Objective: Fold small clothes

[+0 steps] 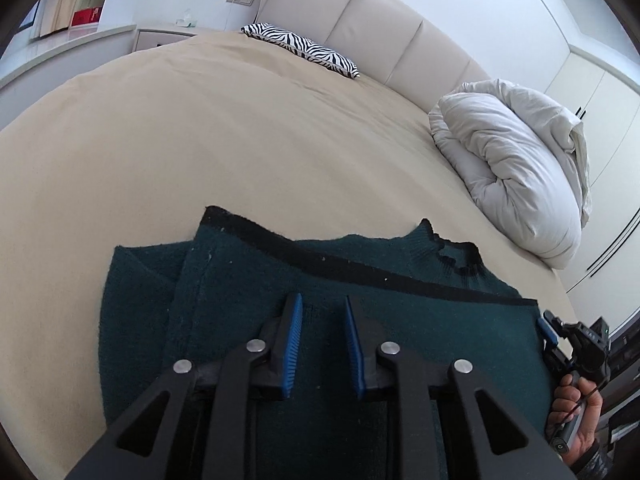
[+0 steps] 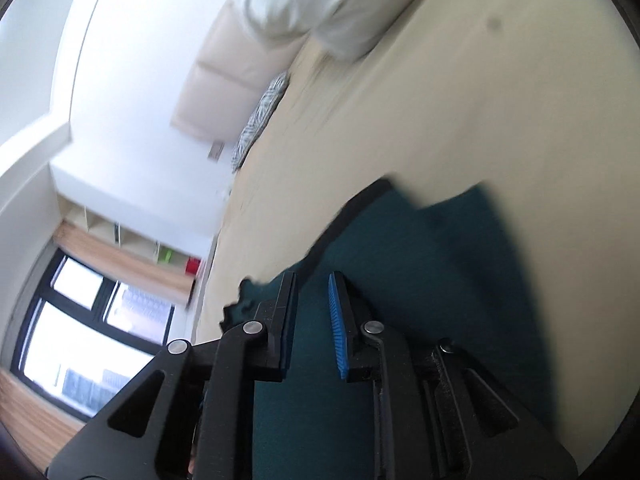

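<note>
The left gripper (image 1: 322,320) hovers low over the middle of the dark green knitted sweater (image 1: 248,292), its blue-padded fingers (image 1: 294,344) spread apart with only knit showing between them; they pinch nothing. The sweater lies directly below and ahead of these tongs on the tan bedsheet (image 1: 200,140), already partly folded. Its long axis runs left to right across the left wrist view, and a black trim band (image 1: 360,272) crosses it diagonally. The ribbed collar (image 1: 452,248) sits at the far right edge, and a folded layer sticks out at the left.

The right gripper (image 2: 312,312) is also parted and empty, above the same garment near its right side; in the left wrist view it shows at the sweater's right edge (image 1: 568,340). The right wrist view is tilted and blurred, so I cannot tell whether its tips touch the cloth. By my reading, the left hand is nearer the left flap and the right hand nearer the collar side.

Beyond the sweater the sheet is bare. A bundled white duvet (image 1: 516,168) lies well apart at the right, and a zebra-striped pillow (image 1: 304,50) rests near the padded headboard (image 1: 380,20). Nothing blocks a fold.
</note>
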### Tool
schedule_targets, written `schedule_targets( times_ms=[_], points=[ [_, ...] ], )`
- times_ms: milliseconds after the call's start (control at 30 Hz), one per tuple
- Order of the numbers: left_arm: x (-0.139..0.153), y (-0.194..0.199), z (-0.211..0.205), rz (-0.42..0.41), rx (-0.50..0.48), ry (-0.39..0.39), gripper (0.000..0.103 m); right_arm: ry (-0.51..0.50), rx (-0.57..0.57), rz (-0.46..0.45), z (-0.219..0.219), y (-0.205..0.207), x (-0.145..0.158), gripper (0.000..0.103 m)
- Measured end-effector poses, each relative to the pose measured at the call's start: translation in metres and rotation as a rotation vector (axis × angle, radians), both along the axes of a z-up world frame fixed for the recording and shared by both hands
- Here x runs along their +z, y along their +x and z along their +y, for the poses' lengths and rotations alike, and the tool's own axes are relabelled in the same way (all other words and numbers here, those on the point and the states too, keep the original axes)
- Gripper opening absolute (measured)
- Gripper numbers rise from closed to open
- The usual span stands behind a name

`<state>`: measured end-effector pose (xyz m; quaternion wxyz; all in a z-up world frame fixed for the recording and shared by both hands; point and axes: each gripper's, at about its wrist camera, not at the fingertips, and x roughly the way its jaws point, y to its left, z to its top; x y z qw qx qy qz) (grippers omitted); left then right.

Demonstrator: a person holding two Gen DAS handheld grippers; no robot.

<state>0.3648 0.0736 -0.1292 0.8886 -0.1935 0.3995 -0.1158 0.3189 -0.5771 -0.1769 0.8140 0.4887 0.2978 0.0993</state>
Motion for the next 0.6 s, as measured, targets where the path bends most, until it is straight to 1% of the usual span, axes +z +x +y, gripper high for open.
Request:
schedule_targets(
  times_ms=[33,67,100,133,167,200,233,267,300,367,400,433,467,533,567,600],
  points=[
    [0.001,-0.002,0.001,-0.002,0.006,-0.002,0.024,0.006,-0.035,-0.003,-0.01,-0.007,0.0,0.012],
    [0.004,-0.007,0.005,-0.005,0.01,0.004,0.024,-0.024,-0.084,0.027,-0.018,-0.013,0.001,0.023],
    [0.007,-0.014,0.008,-0.009,0.021,0.019,0.024,-0.021,-0.116,0.035,-0.025,-0.02,0.002,0.025],
    [0.011,-0.025,0.011,-0.006,0.042,0.055,0.028,-0.015,-0.129,0.041,-0.032,-0.027,0.004,0.025],
    [0.014,-0.034,0.014,-0.007,0.052,0.071,0.032,-0.026,-0.133,0.044,-0.034,-0.032,0.008,0.029],
    [0.018,-0.045,0.018,-0.016,0.058,0.081,0.046,-0.053,-0.14,0.044,-0.034,-0.04,0.015,0.033],
    [0.024,-0.06,0.023,-0.036,0.076,0.088,0.056,-0.098,-0.137,0.03,-0.03,-0.051,0.028,0.041],
    [0.029,-0.074,0.027,-0.052,0.099,0.091,0.06,-0.116,-0.123,0.007,-0.027,-0.06,0.038,0.041],
    [0.033,-0.09,0.029,-0.063,0.12,0.09,0.063,-0.117,-0.094,-0.021,-0.018,-0.07,0.047,0.041],
    [0.038,-0.109,0.025,-0.072,0.095,0.084,0.064,-0.114,0.017,-0.06,0.019,-0.081,0.061,0.045],
    [0.041,-0.119,0.017,-0.077,0.081,0.097,0.064,-0.117,0.077,-0.077,0.041,-0.084,0.067,0.047],
    [0.042,-0.125,0.011,-0.083,0.066,0.11,0.064,-0.128,0.151,-0.084,0.069,-0.085,0.069,0.053],
    [0.042,-0.129,0.002,-0.08,0.04,0.134,0.064,-0.147,0.246,-0.074,0.103,-0.082,0.068,0.056],
    [0.036,-0.131,-0.004,-0.056,0.028,0.168,0.064,-0.173,0.408,-0.028,0.164,-0.076,0.055,0.056],
    [0.028,-0.129,-0.002,-0.024,0.028,0.176,0.064,-0.186,0.461,-0.001,0.185,-0.073,0.046,0.056],
    [0.022,-0.126,0.001,-0.003,0.029,0.173,0.06,-0.198,0.492,0.025,0.198,-0.071,0.038,0.056]
  ],
)
